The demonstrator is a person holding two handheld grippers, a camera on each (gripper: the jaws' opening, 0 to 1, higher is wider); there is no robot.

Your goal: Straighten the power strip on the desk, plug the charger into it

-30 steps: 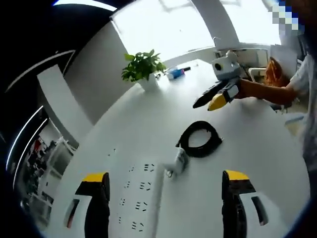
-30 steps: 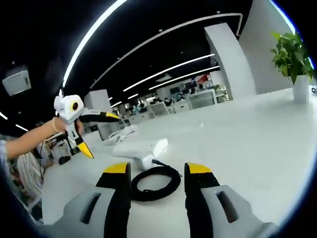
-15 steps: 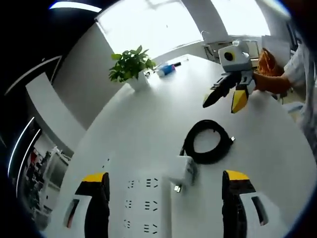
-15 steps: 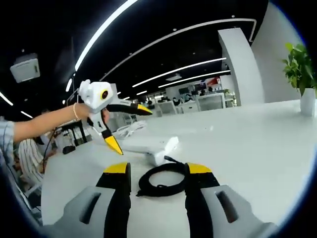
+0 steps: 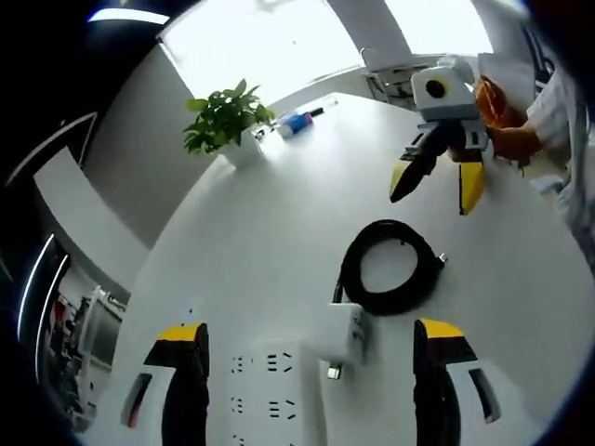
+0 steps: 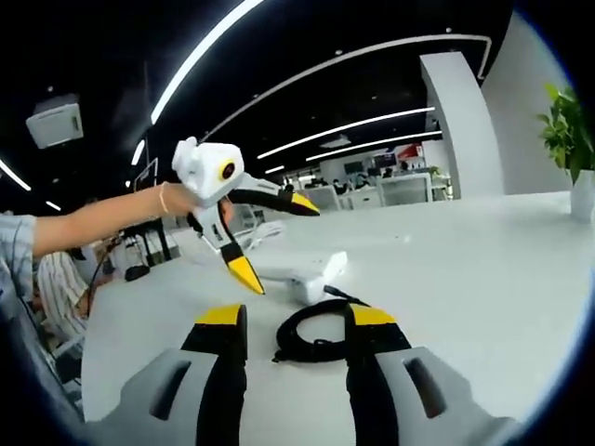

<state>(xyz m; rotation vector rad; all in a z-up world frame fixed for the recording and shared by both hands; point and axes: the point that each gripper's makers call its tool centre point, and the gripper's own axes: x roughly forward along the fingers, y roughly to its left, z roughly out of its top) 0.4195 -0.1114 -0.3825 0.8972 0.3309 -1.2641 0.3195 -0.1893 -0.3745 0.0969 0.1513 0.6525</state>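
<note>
Both yellow-tipped grippers, left gripper [image 5: 311,348] and right gripper [image 6: 296,333], hover spread and empty above the small white charger [image 5: 338,334] with its coiled black cable [image 5: 390,268], which lies beside the white power strip [image 5: 271,390], presumably lining up a grab.

my left gripper view looks steeply down on the counter [image 5: 279,232]; right gripper view skims low; both share the coiled cable [image 5: 390,269].

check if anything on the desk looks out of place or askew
Nothing is spilled or damaged. The charger lies unplugged beside the power strip, its prongs free and its black cable coiled on the desk.
</note>
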